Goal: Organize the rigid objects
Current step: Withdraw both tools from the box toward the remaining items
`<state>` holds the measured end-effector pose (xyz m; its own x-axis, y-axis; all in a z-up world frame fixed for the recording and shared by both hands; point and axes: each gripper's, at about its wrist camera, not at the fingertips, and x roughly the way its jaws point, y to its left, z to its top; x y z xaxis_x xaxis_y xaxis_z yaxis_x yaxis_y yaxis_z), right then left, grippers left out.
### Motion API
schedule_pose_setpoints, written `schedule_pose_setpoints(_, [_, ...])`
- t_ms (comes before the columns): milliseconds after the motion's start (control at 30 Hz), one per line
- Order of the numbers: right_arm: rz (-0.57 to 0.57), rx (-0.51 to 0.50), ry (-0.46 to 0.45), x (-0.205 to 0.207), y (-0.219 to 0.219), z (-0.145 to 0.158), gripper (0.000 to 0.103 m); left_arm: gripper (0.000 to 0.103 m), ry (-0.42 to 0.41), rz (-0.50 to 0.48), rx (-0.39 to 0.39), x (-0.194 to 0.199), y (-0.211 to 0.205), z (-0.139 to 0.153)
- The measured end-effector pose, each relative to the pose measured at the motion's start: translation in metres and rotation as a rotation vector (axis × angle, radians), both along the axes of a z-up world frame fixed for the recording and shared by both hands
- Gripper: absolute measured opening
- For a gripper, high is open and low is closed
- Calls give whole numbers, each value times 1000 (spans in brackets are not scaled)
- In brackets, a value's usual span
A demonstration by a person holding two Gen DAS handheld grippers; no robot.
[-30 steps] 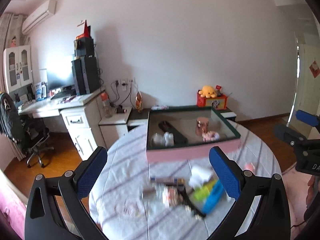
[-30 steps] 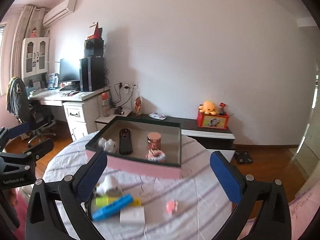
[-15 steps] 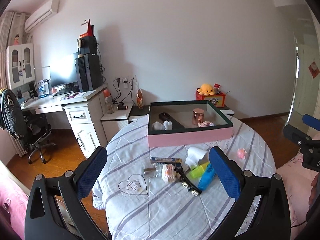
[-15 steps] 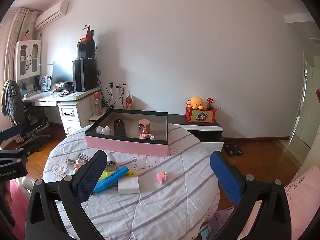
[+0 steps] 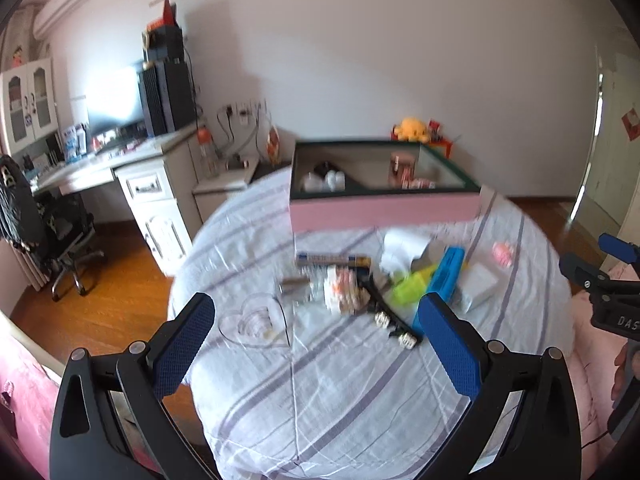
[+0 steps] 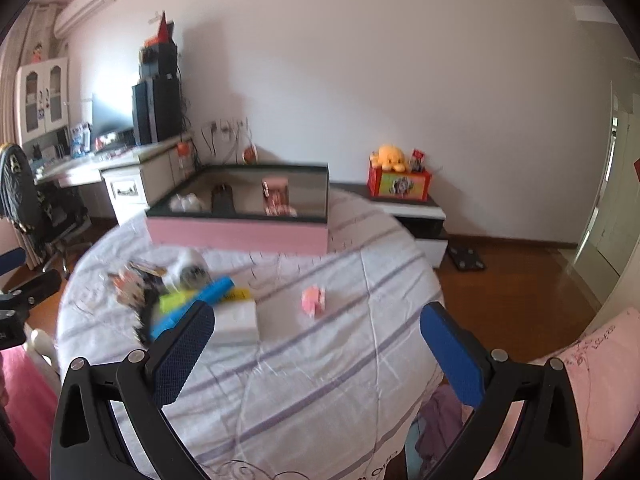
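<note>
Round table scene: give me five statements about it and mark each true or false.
1. Both claws are open and hold nothing. True: the left claw and the right claw stand wide apart over the table.
2. The pink box is empty. False: several small things, among them a copper-coloured tin, already lie inside.
3. The small pink toy lies apart from the clutter pile. True.
4. The blue marker lies inside the box. False: it lies on the tablecloth in the pile before the box.
5. The yellow plush sits on the round table. False: it sits on a red box on the low cabinet behind.
</note>
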<state>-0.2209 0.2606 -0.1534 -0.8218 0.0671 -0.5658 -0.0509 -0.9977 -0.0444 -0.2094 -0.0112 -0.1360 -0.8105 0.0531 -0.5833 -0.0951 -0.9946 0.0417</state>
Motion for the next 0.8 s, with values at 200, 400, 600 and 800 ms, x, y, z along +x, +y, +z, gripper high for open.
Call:
schedule_pose_setpoints(200, [-11, 18, -101, -33, 2, -39, 103, 103, -62, -5, -7, -21, 5, -24])
schedule_pose_setpoints(400, [27, 8, -124, -51, 0, -50, 103, 103, -116, -24, 26, -40, 12, -40])
schedule_pose_setpoints(600, [35, 4, -148, -59, 2, -58, 103, 103, -182, -26, 23, -65, 26, -62])
schedule_pose_setpoints(800, [41, -13, -156, -65, 8, -60, 103, 91, -215, -43, 27, -76, 24, -75])
